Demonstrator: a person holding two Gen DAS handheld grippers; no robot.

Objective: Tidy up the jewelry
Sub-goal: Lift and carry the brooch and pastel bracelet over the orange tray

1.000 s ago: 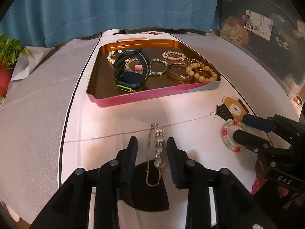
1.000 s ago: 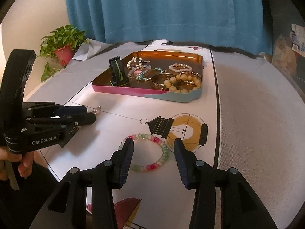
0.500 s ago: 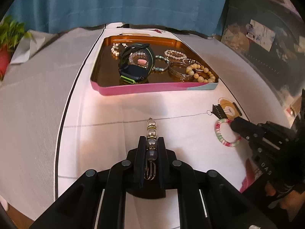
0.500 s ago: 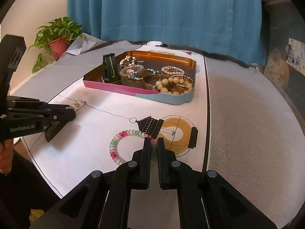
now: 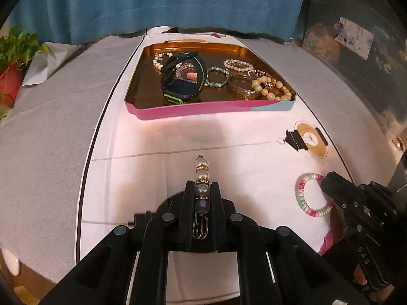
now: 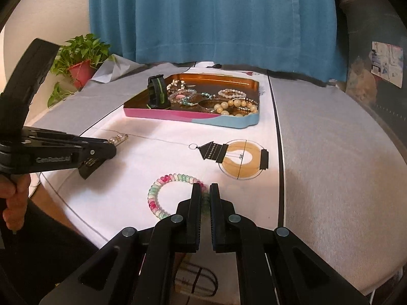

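My left gripper [image 5: 202,186] is shut on a pearl brooch pin [image 5: 202,175], whose beads stick out forward past the fingertips just above the white cloth. The pin's tip shows in the right wrist view [image 6: 118,138]. My right gripper [image 6: 205,188] is shut on the near right side of a pink, green and white bead bracelet [image 6: 156,193]; the bracelet also shows in the left wrist view [image 5: 302,198]. A pink and blue tray [image 5: 203,109] with a copper inside holds a black watch [image 5: 182,81] and several bracelets.
A printed lantern drawing [image 6: 239,157] lies on the white cloth between the bracelet and the tray [image 6: 221,122]. A potted plant [image 6: 80,63] stands at the far left. A blue curtain [image 6: 211,17] hangs behind the table. A person's hand [image 6: 12,203] holds the left gripper [image 6: 112,150].
Both grippers were open around their pieces a second ago and have closed on them: left on the pearl pin, right on the bead bracelet. Both have lifted slightly.
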